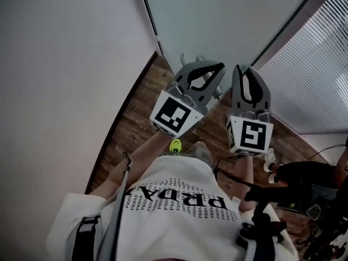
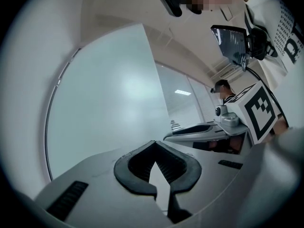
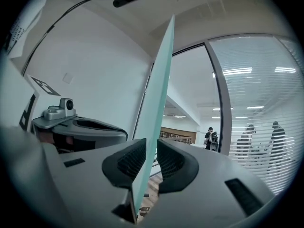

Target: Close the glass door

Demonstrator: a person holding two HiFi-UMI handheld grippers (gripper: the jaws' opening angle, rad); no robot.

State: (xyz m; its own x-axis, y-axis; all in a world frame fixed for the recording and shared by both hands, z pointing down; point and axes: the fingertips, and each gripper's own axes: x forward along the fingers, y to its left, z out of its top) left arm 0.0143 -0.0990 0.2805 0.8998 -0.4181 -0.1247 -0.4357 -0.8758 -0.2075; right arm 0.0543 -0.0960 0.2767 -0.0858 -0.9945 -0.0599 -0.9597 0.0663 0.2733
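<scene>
The glass door (image 1: 217, 15) is a pale green pane ahead of me; the head view looks steeply down on it. My right gripper (image 1: 242, 68) reaches level to its free edge. In the right gripper view that edge of the glass door (image 3: 159, 103) runs upright between the jaws of the right gripper (image 3: 152, 151), and both ribbed pads lie against it. To its left, my left gripper (image 1: 221, 66) points at the pane's face with its tips together. Through the left gripper (image 2: 154, 143) I see only the glass door (image 2: 109, 94); nothing is between its jaws. Contact with the glass cannot be told.
A white wall (image 1: 65, 64) stands close on the left and slatted blinds (image 1: 310, 80) on the right. Wooden floor (image 1: 136, 124) lies below. A dark-clothed person (image 1: 304, 175) sits low at the right among cables. Other people (image 3: 251, 137) stand beyond the blinds.
</scene>
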